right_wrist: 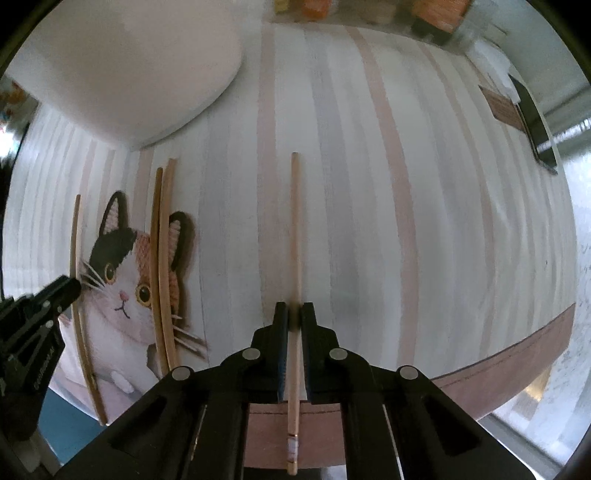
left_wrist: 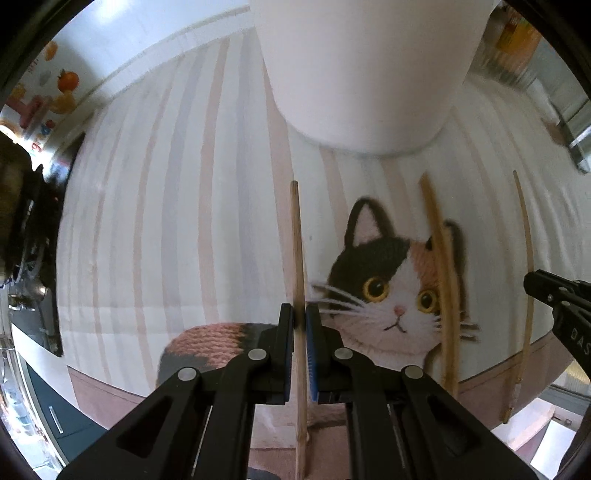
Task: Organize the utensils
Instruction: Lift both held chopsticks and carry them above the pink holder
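Note:
My left gripper (left_wrist: pixel 299 317) is shut on a wooden chopstick (left_wrist: pixel 296 236) that runs lengthwise between its pads, just left of the cat print. A white cup (left_wrist: pixel 362 74) stands straight ahead on the mat. In the right wrist view my right gripper (right_wrist: pixel 294 317) is shut on a paler chopstick (right_wrist: pixel 294 221) with a banded end. A pair of chopsticks (right_wrist: pixel 162 258) lies across the cat's ear between the two grippers. The left gripper (right_wrist: pixel 72 286) shows at the left edge, the white cup (right_wrist: pixel 147 74) at the upper left. Whether either held chopstick is off the mat I cannot tell.
A striped placemat (left_wrist: pixel 166 221) with a calico cat print (left_wrist: pixel 388 280) covers the table; its brown border runs along the near edge. A dark flat object (right_wrist: pixel 535 122) lies at the far right. Colourful packages (right_wrist: pixel 436 11) line the back, and a patterned container (left_wrist: pixel 48 96) stands at the left.

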`<state>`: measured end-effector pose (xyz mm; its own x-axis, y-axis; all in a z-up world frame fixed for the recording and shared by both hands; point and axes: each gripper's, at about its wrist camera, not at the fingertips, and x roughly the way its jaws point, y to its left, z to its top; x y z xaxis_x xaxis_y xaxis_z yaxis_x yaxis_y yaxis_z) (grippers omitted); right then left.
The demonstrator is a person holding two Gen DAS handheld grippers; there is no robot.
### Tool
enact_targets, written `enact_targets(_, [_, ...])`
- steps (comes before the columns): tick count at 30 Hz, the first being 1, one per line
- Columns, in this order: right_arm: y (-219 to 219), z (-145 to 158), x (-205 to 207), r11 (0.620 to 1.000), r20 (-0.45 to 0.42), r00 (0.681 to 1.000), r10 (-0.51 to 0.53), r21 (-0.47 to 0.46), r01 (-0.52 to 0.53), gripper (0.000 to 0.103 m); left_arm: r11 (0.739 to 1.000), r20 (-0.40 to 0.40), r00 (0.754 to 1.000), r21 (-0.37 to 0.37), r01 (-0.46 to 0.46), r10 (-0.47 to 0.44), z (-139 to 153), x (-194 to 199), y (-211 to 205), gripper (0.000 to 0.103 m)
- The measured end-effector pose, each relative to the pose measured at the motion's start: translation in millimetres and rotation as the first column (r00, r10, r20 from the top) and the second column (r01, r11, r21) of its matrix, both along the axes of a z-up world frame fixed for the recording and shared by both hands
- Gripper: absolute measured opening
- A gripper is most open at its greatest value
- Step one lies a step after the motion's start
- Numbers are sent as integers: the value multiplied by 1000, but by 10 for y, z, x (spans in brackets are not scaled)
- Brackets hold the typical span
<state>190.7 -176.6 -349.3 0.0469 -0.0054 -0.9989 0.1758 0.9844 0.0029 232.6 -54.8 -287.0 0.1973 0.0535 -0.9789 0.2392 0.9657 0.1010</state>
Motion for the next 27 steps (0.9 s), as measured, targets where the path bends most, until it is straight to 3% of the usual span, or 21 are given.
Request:
enact_targets(12, [-93,812,-17,995,213,973,-86,73,72,7,991,204,978,-133,-19,46,1009,-113,73,4])
enact_targets(18, [-327,1280,-31,991,328,938,-112,103,82,7,981,301,951,-196,-18,77,1485,-95,123,4])
enact_targets(27, [-410,1948,34,986,458,879,-135,153,72,7,945,361,930,-322,47,77,2059,-41,100,4])
